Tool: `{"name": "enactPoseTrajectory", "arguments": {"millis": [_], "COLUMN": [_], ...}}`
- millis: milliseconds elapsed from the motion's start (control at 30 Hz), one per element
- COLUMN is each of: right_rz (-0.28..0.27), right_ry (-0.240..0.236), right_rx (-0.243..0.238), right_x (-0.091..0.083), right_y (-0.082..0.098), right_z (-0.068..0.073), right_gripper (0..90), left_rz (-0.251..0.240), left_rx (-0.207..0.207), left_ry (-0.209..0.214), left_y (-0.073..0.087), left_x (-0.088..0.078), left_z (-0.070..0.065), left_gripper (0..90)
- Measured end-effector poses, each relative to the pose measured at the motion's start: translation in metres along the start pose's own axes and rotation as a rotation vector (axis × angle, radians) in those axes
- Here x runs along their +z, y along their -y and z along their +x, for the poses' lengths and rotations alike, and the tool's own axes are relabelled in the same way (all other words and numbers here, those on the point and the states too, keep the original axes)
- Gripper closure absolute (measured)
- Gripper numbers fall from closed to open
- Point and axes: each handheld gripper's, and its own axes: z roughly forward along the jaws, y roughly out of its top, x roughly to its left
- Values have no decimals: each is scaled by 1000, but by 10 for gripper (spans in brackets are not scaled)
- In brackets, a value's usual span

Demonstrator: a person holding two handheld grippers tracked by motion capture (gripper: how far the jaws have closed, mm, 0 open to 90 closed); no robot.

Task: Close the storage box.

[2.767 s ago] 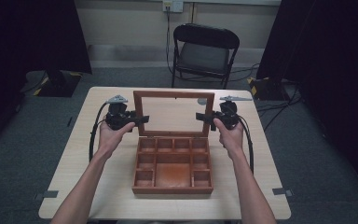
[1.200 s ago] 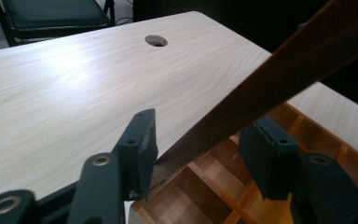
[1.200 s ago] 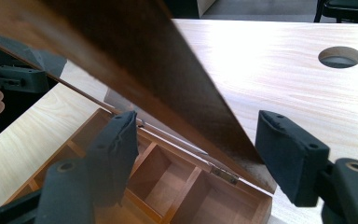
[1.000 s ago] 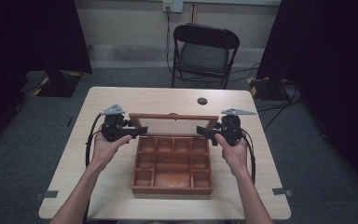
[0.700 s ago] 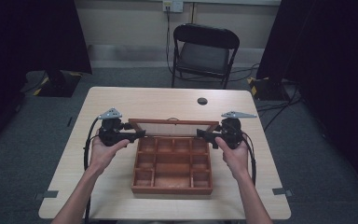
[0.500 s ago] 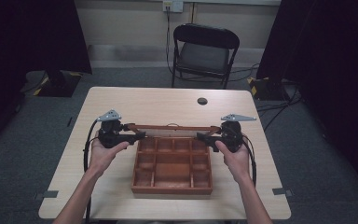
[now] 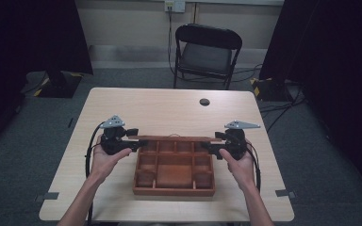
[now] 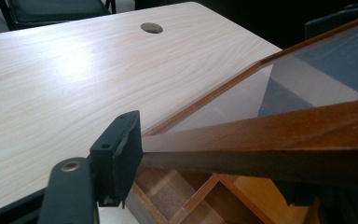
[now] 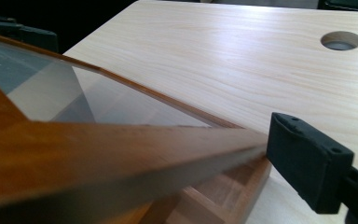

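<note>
Lid (image 7: 174,138) hangs tilted over the open box (image 7: 174,190) on the table (image 7: 169,108), its ends between the jaws of the left gripper (image 7: 134,140) and right gripper (image 7: 210,141), both just opening, grip undeterminable; recommend lowering both ends level, releasing only once seated.

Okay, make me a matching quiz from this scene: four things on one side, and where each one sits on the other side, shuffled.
1. glass lid
2. wooden box
3. chair
4. round hole

A. in the tabletop, near its far edge
B. on the floor beyond the table
C. tilted, raised over the compartments
D. flat on the table's near half

Pairs: 1-C, 2-D, 3-B, 4-A
</note>
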Motion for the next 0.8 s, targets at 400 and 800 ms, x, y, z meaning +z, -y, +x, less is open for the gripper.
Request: {"name": "enactPoseTrajectory", "arguments": {"millis": [400, 800], "right_rz": [47, 52], "right_ry": [60, 98], "right_rx": [38, 88], "right_x": [-13, -25], "right_y": [18, 29], "right_z": [-18, -34], "right_gripper": [218, 277], "left_rz": [-3, -27], "left_rx": [-2, -10], "left_ry": [7, 28], "left_y": [9, 18], "left_x": [-2, -9], "left_z": [-7, -13], "left_gripper": [270, 245]}}
